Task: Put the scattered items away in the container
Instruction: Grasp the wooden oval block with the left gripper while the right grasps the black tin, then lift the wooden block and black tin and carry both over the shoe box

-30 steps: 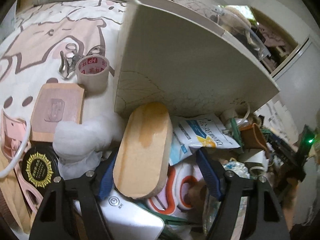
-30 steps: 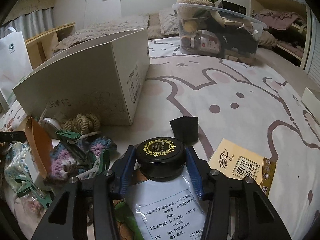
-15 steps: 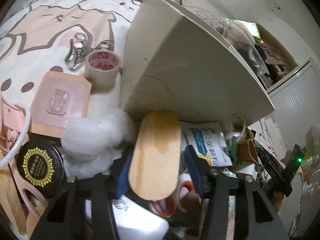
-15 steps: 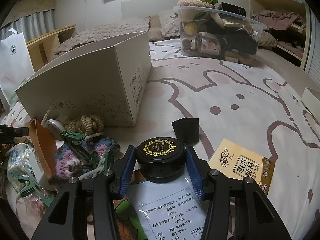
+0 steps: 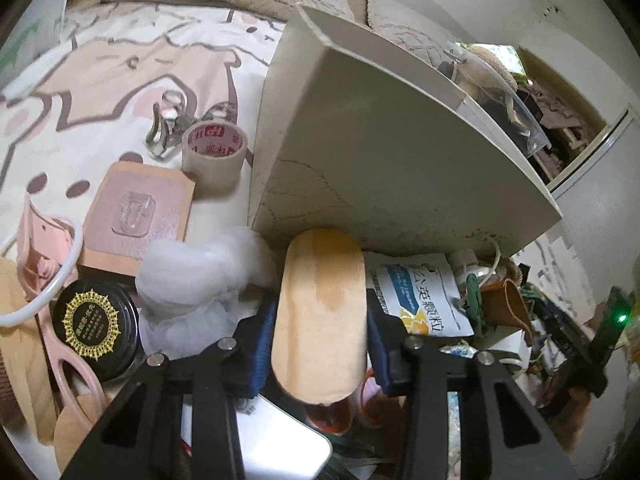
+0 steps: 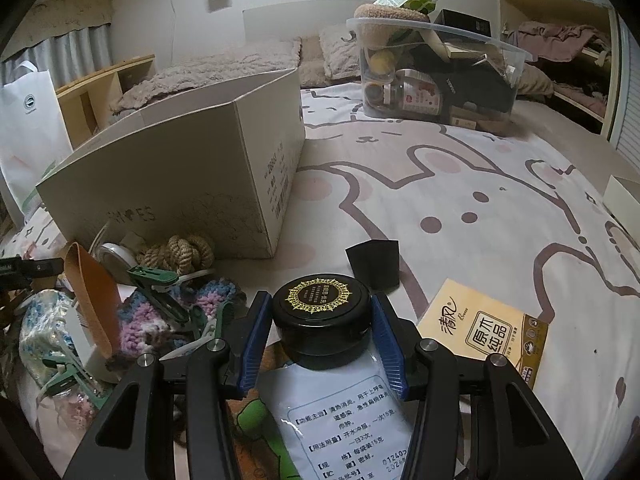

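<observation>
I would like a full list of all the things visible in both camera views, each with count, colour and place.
wooden oval piece: 1, tan, between left fingers
black jar: 1, gold-patterned lid, between right fingers
shoe box: 1, cream, on the bed, open top
tape roll: 1, beige, left of box
metal clip: 1, silver, beside tape
hook card: 1, pink-brown, near tape
cotton wad: 1, white, at box corner
tissue pack: 1, yellow, right of jar
rope knot: 1, tan, against box
clear bin: 1, full, far end
left hand-held gripper: black, blue pads
right hand-held gripper: black, blue pads
</observation>
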